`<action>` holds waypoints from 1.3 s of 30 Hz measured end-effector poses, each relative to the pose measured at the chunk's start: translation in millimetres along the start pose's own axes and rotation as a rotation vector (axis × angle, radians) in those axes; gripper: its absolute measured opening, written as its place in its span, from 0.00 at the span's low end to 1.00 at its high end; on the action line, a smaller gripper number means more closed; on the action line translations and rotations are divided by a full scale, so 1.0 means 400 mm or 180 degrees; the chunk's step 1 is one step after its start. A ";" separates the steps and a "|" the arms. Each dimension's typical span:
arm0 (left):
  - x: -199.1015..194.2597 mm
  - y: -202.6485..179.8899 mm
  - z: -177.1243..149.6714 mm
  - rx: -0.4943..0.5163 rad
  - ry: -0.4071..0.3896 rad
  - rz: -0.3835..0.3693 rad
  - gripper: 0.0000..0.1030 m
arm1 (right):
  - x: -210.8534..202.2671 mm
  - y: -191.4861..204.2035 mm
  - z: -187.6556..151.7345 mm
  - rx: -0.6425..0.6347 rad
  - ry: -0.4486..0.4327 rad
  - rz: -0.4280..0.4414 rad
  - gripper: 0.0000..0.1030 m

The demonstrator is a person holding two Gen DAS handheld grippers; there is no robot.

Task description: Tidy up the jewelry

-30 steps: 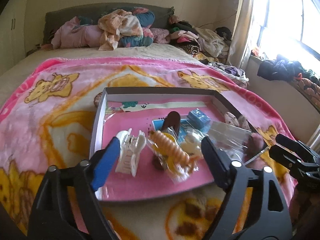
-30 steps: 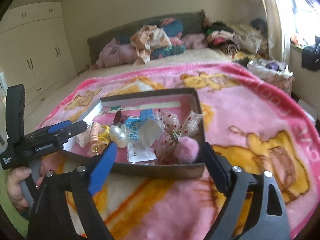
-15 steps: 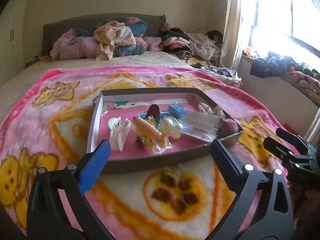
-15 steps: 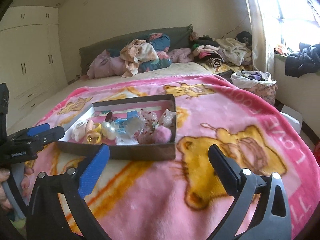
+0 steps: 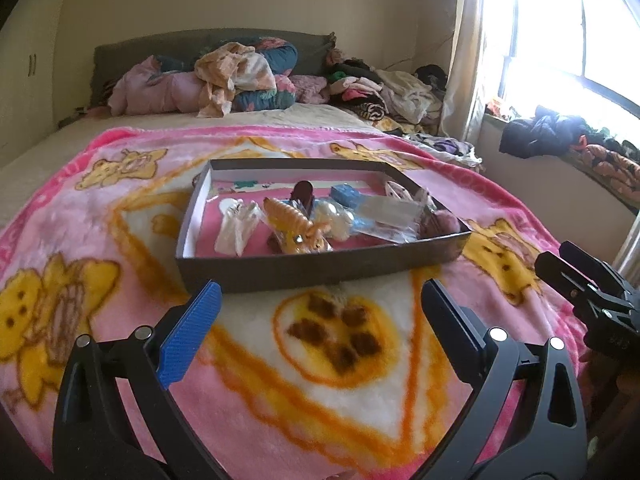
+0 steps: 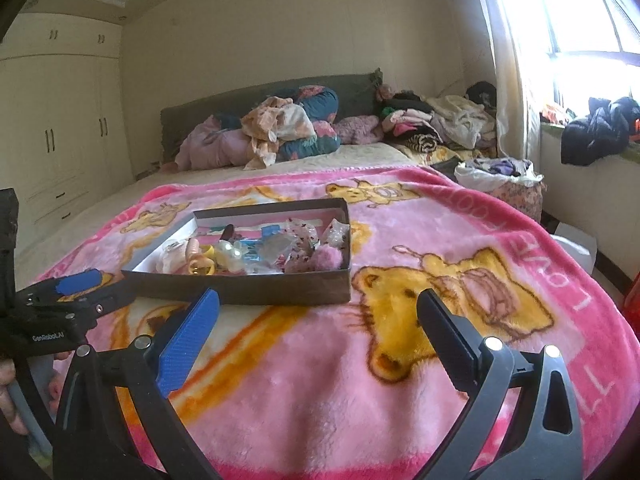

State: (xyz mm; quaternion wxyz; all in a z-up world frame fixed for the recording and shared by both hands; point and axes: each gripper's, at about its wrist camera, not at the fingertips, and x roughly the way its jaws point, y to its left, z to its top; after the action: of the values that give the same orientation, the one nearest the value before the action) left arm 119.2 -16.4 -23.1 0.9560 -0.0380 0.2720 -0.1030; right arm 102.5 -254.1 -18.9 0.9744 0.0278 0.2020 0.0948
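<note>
On the pink blanket (image 5: 100,216) ahead of you: one shallow box (image 5: 320,270), holding a white claw clip (image 5: 236,228), orange spiral tie (image 5: 288,216), pink pompom (image 6: 326,258). Your left gripper (image 5: 320,312) and right gripper (image 6: 318,312): both spread wide, empty, short of the box. Risk: soft bedding lets the box tip if you press its wall.

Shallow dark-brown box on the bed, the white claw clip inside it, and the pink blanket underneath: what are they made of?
Shallow dark-brown box: likely cardboard, matte; thin straight walls, pale inner face.
White claw clip: probably plastic, glossy and semi-translucent with light glints; blur leaves it open.
Pink blanket: plush fleece-like fabric, fuzzy nap, soft-edged printed yellow bears.
</note>
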 end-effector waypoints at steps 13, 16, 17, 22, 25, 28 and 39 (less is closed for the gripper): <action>-0.017 0.003 -0.041 0.0017 -0.0210 0.0304 0.89 | -0.022 0.028 -0.059 -0.0155 -0.0180 -0.0034 0.94; -0.022 -0.002 -0.046 0.0026 -0.0263 0.0267 0.89 | -0.026 0.026 -0.076 -0.0104 -0.0226 0.0003 0.94; -0.023 -0.004 -0.048 0.0033 -0.0278 0.0250 0.89 | -0.029 0.025 -0.078 -0.0102 -0.0256 0.0014 0.94; -0.024 -0.011 -0.054 0.0055 -0.0323 0.0200 0.89 | -0.039 0.016 -0.083 -0.0079 -0.0390 -0.0018 0.94; -0.024 -0.015 -0.059 0.0065 -0.0333 0.0179 0.89 | -0.032 0.015 -0.089 -0.0086 -0.0356 -0.0076 0.94; -0.026 -0.019 -0.062 0.0090 -0.0343 0.0162 0.89 | -0.031 0.016 -0.091 -0.0094 -0.0370 -0.0067 0.94; -0.030 -0.022 -0.064 0.0105 -0.0360 0.0155 0.89 | -0.031 0.018 -0.096 -0.0100 -0.0392 -0.0058 0.94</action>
State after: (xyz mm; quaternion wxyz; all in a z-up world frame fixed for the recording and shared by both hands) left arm 94.2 -23.0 -37.7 0.9726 -0.0214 0.2167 -0.0820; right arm 74.8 -248.9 -48.6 0.9861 0.0165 0.1405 0.0873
